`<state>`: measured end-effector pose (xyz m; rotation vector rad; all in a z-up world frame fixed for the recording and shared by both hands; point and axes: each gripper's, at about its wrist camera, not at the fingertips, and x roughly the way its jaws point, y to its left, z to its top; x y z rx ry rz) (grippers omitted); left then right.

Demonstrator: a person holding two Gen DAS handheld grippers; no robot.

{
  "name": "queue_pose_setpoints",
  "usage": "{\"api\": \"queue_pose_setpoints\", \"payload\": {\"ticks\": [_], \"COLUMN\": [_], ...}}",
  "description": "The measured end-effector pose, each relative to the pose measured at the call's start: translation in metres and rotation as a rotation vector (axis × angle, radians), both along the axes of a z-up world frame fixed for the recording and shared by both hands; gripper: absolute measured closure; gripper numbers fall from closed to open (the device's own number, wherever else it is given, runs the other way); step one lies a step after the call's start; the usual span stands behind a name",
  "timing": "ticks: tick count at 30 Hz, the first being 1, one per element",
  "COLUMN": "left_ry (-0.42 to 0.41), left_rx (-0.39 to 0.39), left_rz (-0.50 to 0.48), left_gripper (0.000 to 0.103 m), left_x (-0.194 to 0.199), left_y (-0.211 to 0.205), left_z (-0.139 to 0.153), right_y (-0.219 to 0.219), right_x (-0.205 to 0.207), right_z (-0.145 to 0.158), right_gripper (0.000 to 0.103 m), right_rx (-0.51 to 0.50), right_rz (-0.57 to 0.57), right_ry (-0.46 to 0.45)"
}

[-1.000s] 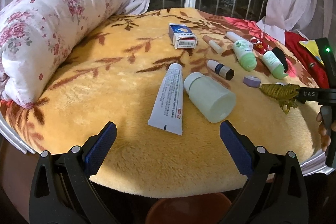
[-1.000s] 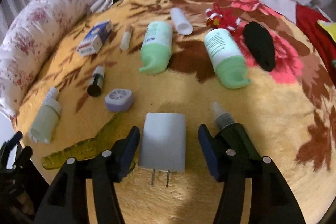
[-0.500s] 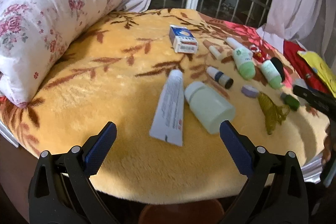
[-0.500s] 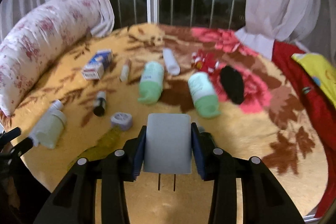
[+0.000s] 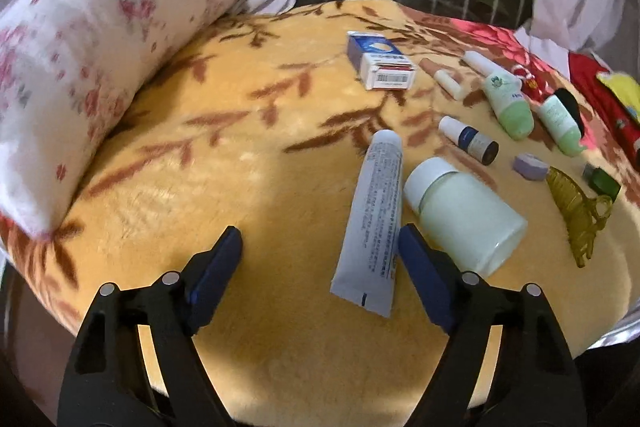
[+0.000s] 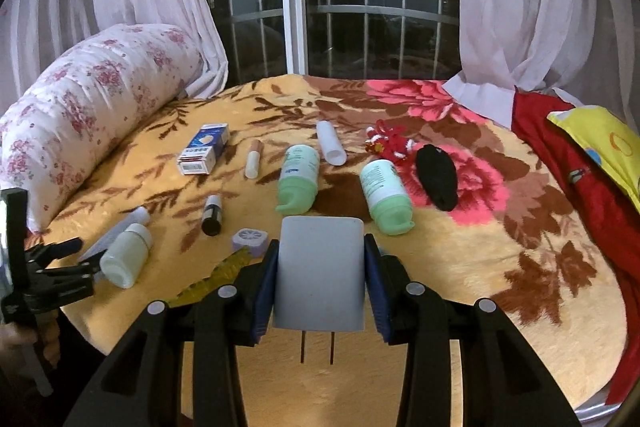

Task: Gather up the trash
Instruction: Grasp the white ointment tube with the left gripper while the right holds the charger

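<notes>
The right gripper (image 6: 321,281) pinches the white plug adapter (image 6: 320,273) by its flat sides above the blanket (image 6: 460,267), a light, rigid, smooth block likely to slip, while the left gripper (image 5: 320,259) hangs spread, the ointment tube (image 5: 374,219) at its one o'clock; no trash bin shows.

Bare blanket (image 5: 224,163) lies open leftward up to the pillow (image 5: 92,43); rightward, tube (image 5: 374,219) and jar (image 5: 464,219) crowd together.
</notes>
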<state>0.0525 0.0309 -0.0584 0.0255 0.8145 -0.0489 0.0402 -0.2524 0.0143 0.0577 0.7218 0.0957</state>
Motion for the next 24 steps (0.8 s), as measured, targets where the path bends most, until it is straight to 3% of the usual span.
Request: {"api": "queue_pose_setpoints", "payload": {"ticks": [4, 7, 11, 17, 24], "left_ry": [0.013, 0.023, 0.021, 0.028, -0.01], "left_rx": [0.043, 0.03, -0.03, -0.088, -0.092], "left_rz": [-0.053, -0.093, -0.114, -0.087, -0.1], "left_gripper": [0.029, 0.03, 0.071, 0.071, 0.071], "left_x": [0.015, 0.028, 0.035, 0.023, -0.005], "left_y": [-0.009, -0.011, -0.005, 0.008, 0.012], "left_z": [-0.007, -0.009, -0.008, 0.0, 0.019], "right_y": [0.006, 0.01, 0.016, 0.031, 0.045], "right_x": [-0.004, -0.005, -0.006, -0.009, -0.013], "right_z": [-0.001, -0.003, -0.005, -0.005, -0.006], "right_gripper": [0.063, 0.063, 0.063, 0.063, 0.064], "right_rx": [0.016, 0.009, 0.015, 0.016, 0.008], "right_rz": [0.012, 0.02, 0.034, 0.075, 0.091], "right_ry": [0.002, 0.008, 0.013, 0.012, 0.003]}}
